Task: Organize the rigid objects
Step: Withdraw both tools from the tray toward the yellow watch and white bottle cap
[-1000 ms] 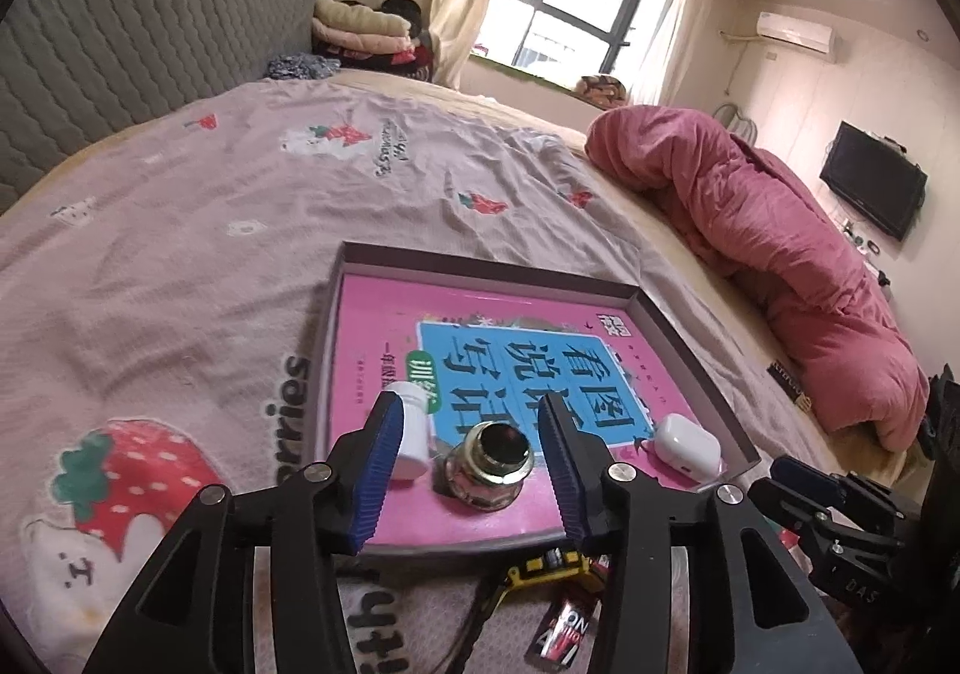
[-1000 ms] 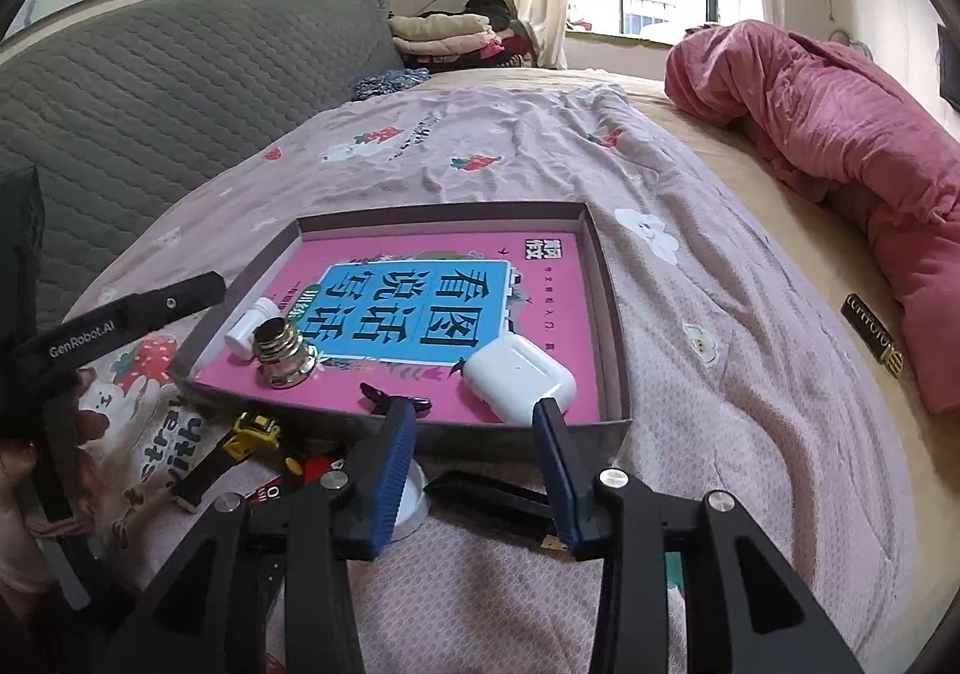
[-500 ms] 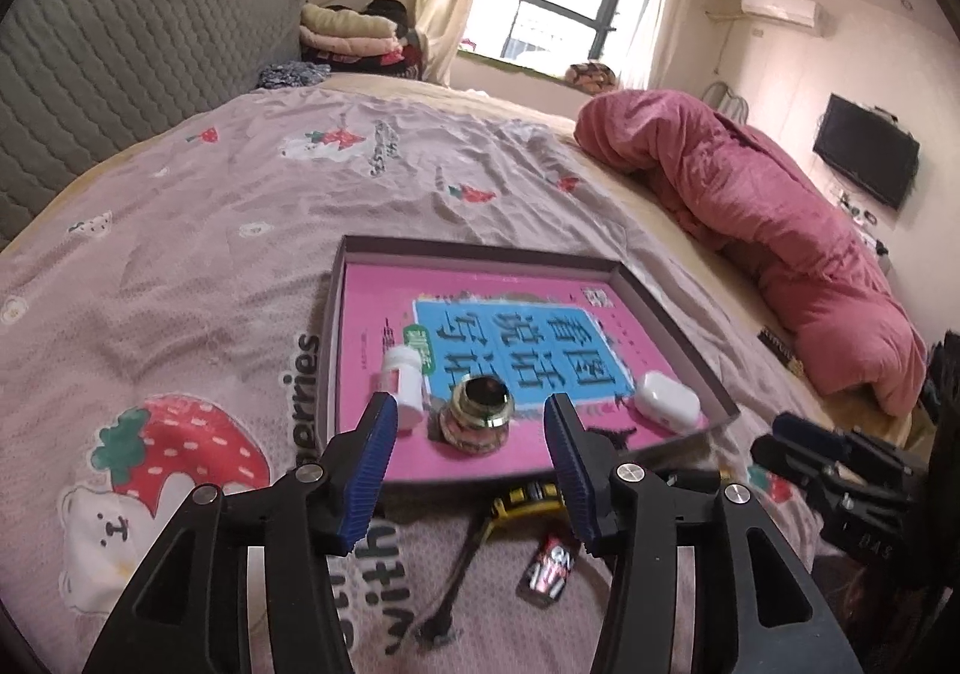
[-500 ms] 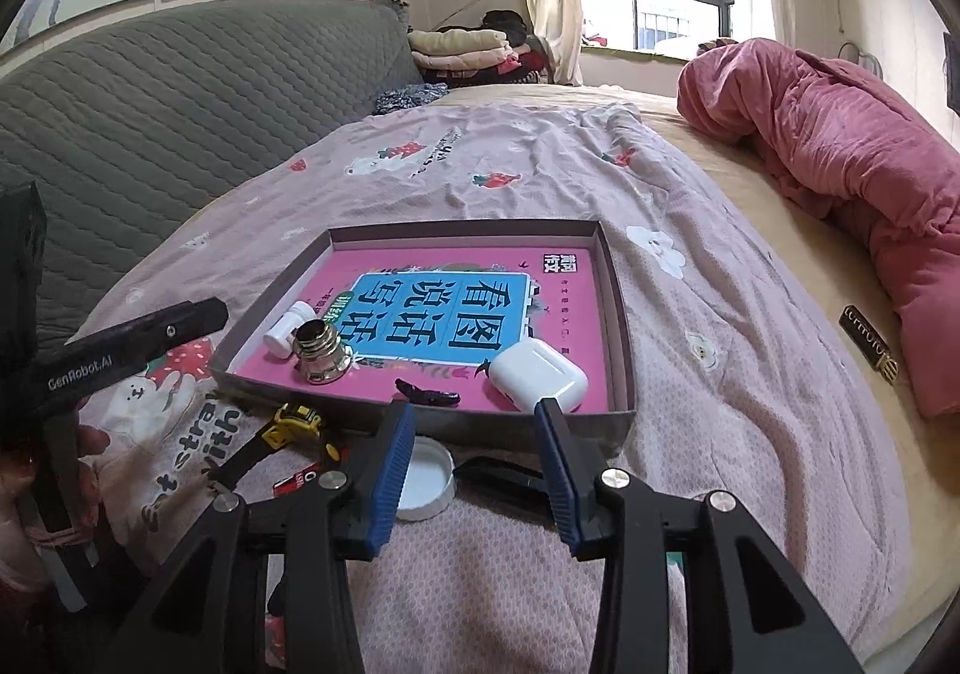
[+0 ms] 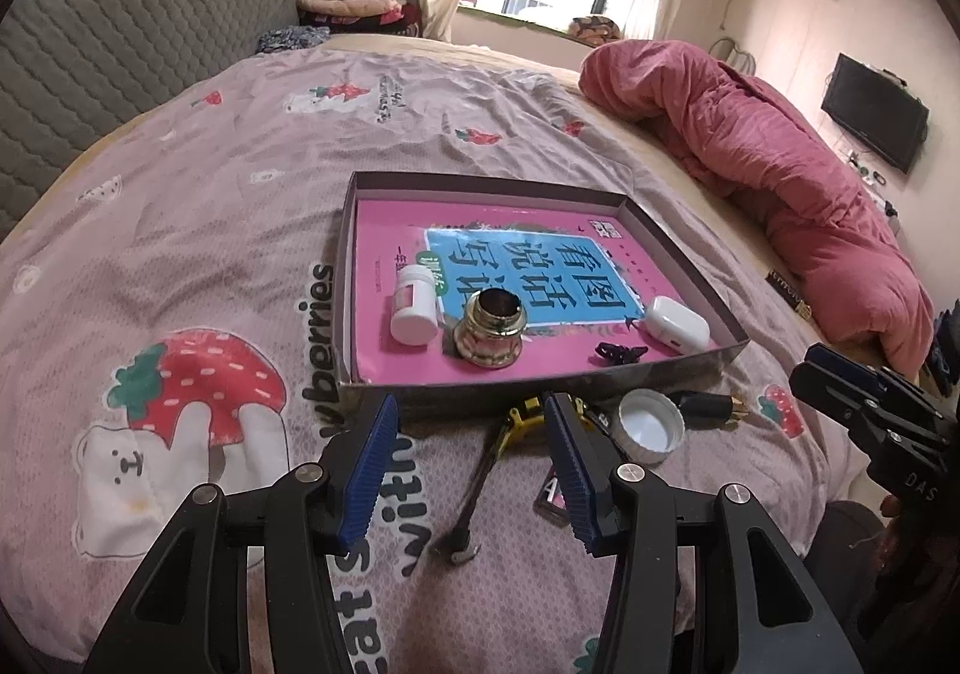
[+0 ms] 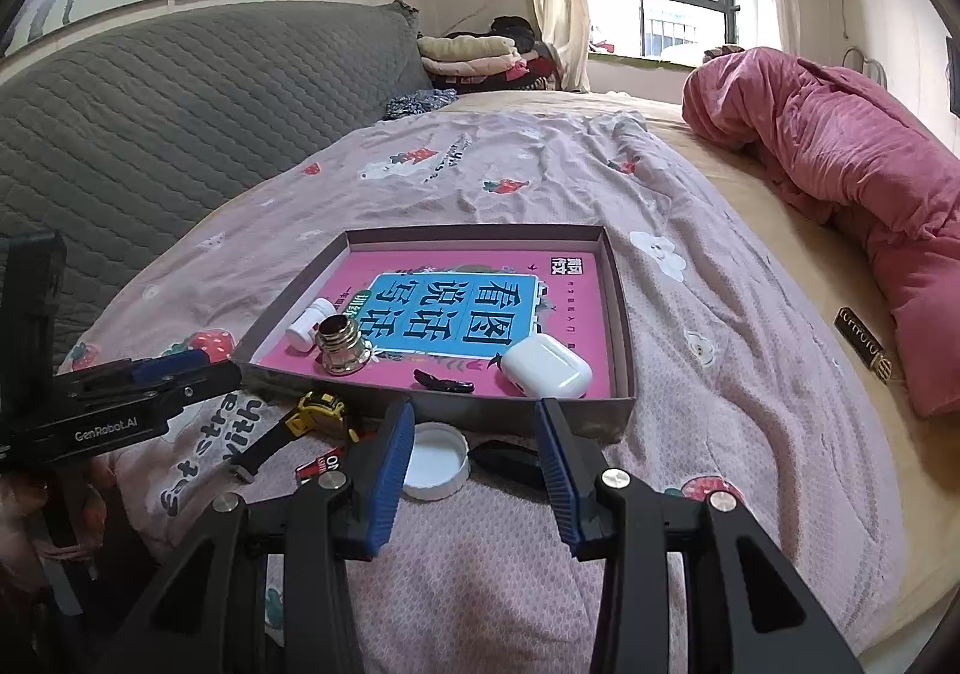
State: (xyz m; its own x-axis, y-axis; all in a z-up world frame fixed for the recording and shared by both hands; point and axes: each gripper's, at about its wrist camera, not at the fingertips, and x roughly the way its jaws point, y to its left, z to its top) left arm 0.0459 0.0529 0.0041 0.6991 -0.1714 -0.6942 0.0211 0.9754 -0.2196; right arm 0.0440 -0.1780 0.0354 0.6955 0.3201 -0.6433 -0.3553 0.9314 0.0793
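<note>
A shallow grey tray [image 5: 347, 278] [image 6: 618, 314] lined with a pink book lies on the bed. It holds a white bottle [image 5: 413, 308] [image 6: 309, 323] on its side, a brass cap [image 5: 491, 335] [image 6: 342, 347], a white earbud case [image 5: 677, 323] [image 6: 546, 365] and a black clip [image 5: 621, 353] [image 6: 444, 383]. In front of the tray lie a white lid [image 5: 651, 427] [image 6: 435, 461], a yellow tape measure [image 5: 525, 416] [image 6: 318, 410] and a red-black battery [image 6: 321, 467]. My left gripper [image 5: 468, 404] [image 6: 150, 392] hangs open and empty before the tray's near wall. My right gripper [image 6: 476, 413] [image 5: 864, 416] is open and empty above the lid.
A black strap [image 5: 474, 500] runs from the tape measure toward me, and a dark oblong piece [image 6: 510, 458] lies right of the lid. A pink quilt [image 5: 780, 182] is heaped at the right, a grey headboard [image 6: 150, 122] at the left. A small black label [image 6: 864, 344] lies on the sheet.
Both grippers have drawn back from the tray. The left one, earlier over the tray around the brass cap, is now in front of the near wall. More loose items show.
</note>
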